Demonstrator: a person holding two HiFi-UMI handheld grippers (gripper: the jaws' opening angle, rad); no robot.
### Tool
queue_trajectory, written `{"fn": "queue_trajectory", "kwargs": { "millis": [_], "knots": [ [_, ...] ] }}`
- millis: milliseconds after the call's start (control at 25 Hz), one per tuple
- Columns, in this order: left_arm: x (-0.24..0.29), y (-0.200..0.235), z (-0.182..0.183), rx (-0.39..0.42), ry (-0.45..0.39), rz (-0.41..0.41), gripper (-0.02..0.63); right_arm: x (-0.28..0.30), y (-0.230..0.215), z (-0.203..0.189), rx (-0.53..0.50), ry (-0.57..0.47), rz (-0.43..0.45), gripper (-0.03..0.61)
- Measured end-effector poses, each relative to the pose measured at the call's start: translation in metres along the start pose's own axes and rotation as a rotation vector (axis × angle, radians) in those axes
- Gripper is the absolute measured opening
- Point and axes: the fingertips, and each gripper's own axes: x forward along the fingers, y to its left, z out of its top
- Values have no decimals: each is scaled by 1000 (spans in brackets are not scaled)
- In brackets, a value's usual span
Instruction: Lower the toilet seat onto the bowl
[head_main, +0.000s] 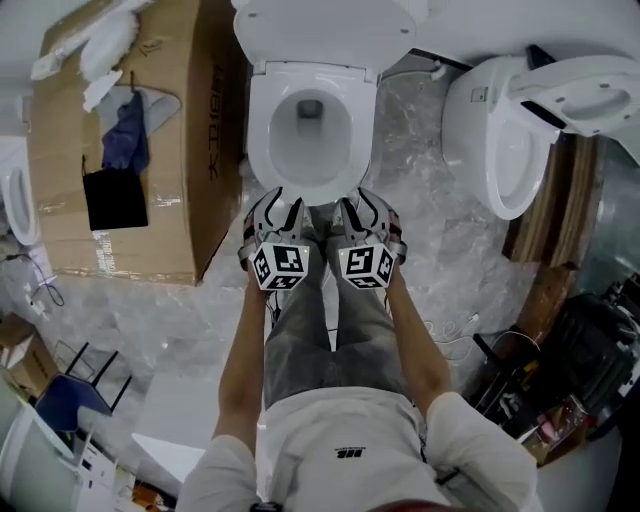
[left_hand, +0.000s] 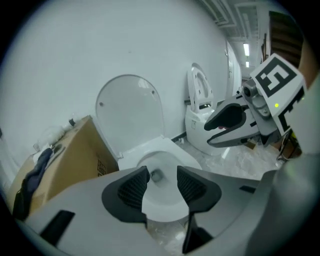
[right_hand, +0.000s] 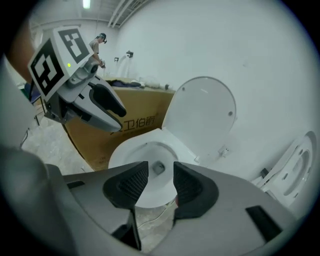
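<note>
The white toilet bowl (head_main: 311, 130) stands straight ahead, its rim flat and the bowl open. A rounded white lid (head_main: 325, 30) stands upright behind it against the wall (left_hand: 130, 112) (right_hand: 202, 117). My left gripper (head_main: 283, 212) and right gripper (head_main: 358, 212) hang side by side just short of the bowl's front edge, above the person's legs. Both point at the bowl. The left gripper (left_hand: 162, 185) has its jaws apart with only the bowl behind the gap. The right gripper (right_hand: 161, 181) shows a narrower gap, also with nothing in it.
A large cardboard box (head_main: 120, 140) with a blue cloth on it stands tight against the toilet's left. A second toilet (head_main: 520, 130) with its seat up stands at the right. Crumpled plastic sheeting (head_main: 430, 230) covers the floor. Dark clutter (head_main: 570, 360) fills the lower right.
</note>
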Motion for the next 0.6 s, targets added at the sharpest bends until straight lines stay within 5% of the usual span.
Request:
{"fn": "queue_trajectory", "kwargs": {
  "millis": [600],
  "knots": [
    [-149,27,187,-38,-327,63,163,-166,-85,151,82,-275,-143,160]
  ]
}}
